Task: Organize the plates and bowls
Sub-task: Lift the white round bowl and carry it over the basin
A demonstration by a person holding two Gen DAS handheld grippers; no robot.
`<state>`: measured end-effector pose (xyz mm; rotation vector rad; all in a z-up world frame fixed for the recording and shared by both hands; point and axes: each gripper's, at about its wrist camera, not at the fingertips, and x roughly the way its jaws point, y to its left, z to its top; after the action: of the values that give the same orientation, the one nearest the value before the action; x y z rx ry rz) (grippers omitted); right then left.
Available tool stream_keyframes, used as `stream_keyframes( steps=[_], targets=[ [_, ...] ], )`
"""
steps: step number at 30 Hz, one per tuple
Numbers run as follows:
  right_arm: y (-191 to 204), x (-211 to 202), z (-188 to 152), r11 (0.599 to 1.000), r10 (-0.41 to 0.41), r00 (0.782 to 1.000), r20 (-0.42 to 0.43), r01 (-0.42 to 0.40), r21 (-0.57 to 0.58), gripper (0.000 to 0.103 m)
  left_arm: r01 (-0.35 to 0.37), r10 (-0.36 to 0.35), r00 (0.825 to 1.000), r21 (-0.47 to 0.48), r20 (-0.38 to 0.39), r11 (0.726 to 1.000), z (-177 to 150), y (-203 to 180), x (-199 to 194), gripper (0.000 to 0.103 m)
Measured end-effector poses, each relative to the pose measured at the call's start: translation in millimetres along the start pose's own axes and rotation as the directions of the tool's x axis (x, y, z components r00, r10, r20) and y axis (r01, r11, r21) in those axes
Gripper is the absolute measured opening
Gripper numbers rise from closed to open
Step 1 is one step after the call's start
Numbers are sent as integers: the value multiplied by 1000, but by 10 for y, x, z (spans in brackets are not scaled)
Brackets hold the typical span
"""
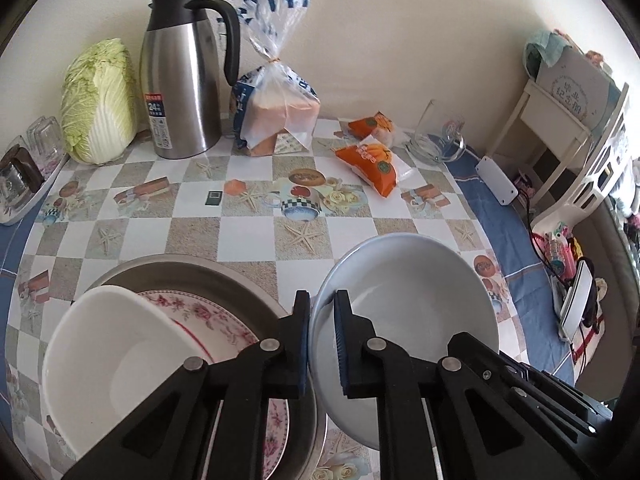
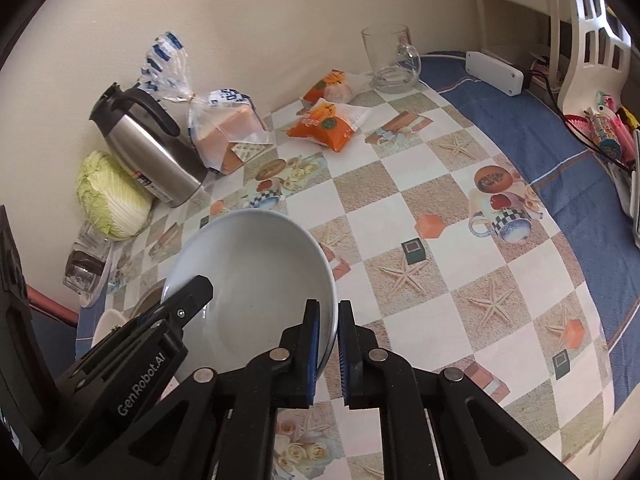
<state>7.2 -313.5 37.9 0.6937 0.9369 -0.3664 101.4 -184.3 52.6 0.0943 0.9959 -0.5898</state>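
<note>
Pale grey-white bowl (image 1: 404,300), plain, no pattern. White squarish bowl (image 1: 108,352), plain. Plate (image 1: 224,320) under it: white w/ pink-red floral print & red rim line. Metal basin (image 1: 208,276): dull silver. Tabletop (image 1: 248,240) cloth: beige/white checks w/ starfish, mugs, roses, orange cubes; blue border. Fingers (image 1: 342,344) black w/ blue ribbed pads. Jug (image 1: 180,92) brushed steel, black lid & handle. Cabbage (image 1: 100,100) pale green/white. Snack packs (image 1: 370,162) orange. Bread bag (image 1: 276,112) clear w/ blue print. Wall cream.
</note>
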Motion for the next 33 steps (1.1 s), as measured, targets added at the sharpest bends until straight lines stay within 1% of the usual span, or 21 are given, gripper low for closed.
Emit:
stream_keyframes(
  steps=[4, 10, 12, 14, 18, 21, 23, 30, 33],
  targets=[
    [244, -102, -34, 999, 36, 999, 20, -35, -40, 10, 2, 0, 999, -61, 37, 998, 21, 233, -212, 12],
    [613, -211, -111, 990, 95, 995, 31, -92, -107, 10, -6, 19, 996, -147, 90, 989, -25, 569, -507, 12],
    [733, -233, -144, 986, 103, 994, 36, -98, -136, 11, 11, 7, 995, -175, 99, 985, -56, 672, -571, 12],
    [828, -259, -173, 983, 100, 994, 47, -91, -158, 11, 5, 15, 994, -186, 104, 982, -86, 734, -622, 12],
    [928, -280, -221, 980, 119, 992, 46, -110, -167, 11, 35, -6, 991, -216, 130, 976, -109, 850, -719, 12],
    [969, -284, -242, 976, 139, 990, 38, -131, -171, 11, 36, -3, 990, -225, 144, 974, -125, 897, -783, 12],
    [1004, -284, -256, 975, 140, 989, 38, -131, -178, 11, 43, -8, 989, -235, 148, 971, -135, 931, -813, 12],
    [1194, -335, -315, 963, 167, 985, 48, -153, -221, 11, 18, 30, 983, -266, 179, 964, -169, 1083, -1008, 13],
    [1299, -310, -365, 954, 188, 982, 34, -175, -242, 11, -3, 56, 982, -283, 179, 959, -202, 1188, -1066, 14]
  ],
)
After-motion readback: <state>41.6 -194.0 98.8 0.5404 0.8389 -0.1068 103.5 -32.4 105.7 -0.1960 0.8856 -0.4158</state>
